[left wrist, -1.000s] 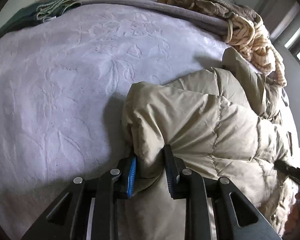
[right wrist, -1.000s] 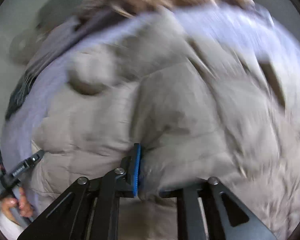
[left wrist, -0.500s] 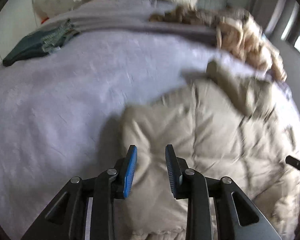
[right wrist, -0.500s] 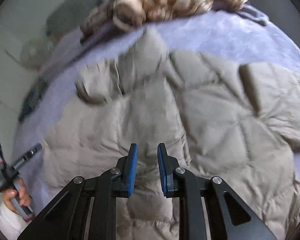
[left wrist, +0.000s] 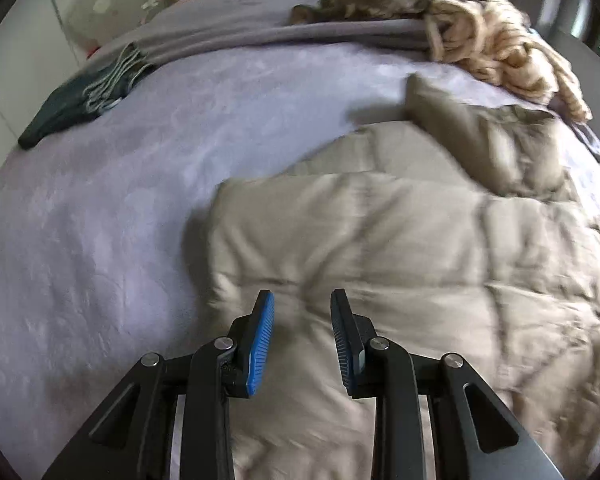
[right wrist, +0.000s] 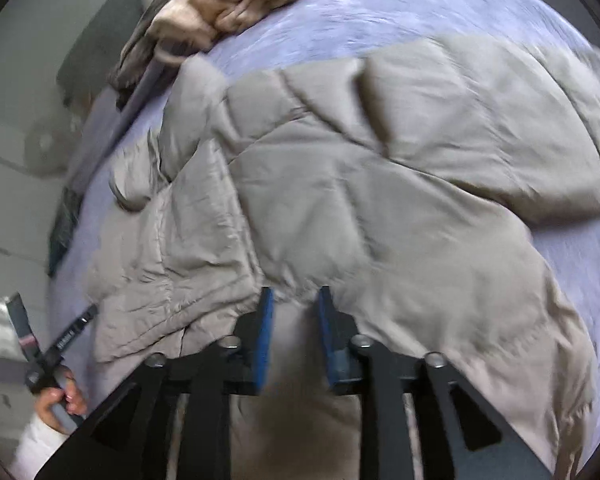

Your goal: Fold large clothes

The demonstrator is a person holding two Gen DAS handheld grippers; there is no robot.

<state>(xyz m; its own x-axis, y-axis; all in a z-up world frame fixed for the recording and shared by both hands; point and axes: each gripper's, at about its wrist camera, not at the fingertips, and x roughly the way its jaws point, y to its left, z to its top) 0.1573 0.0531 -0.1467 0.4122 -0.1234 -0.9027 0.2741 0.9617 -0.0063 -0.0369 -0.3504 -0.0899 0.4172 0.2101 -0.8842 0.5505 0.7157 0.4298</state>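
A large beige quilted puffer jacket (left wrist: 400, 240) lies spread on a lavender bed cover (left wrist: 120, 200). It also fills the right wrist view (right wrist: 360, 184), with one sleeve out to the right. My left gripper (left wrist: 302, 300) is open and empty, hovering over the jacket's near left part. My right gripper (right wrist: 294, 296) is open and empty, over the jacket's near edge. The left gripper's handle (right wrist: 66, 336) and the hand holding it show at the lower left of the right wrist view.
A heap of tan and brown clothes (left wrist: 480, 36) lies at the far right of the bed, and shows in the right wrist view (right wrist: 228, 4). A dark folded garment (left wrist: 80, 108) lies at the far left. A folded grey blanket (left wrist: 280, 36) runs along the back.
Both grippers have let go of the jacket and opened. They have pulled back and up, and the jacket now lies flat on the bed.
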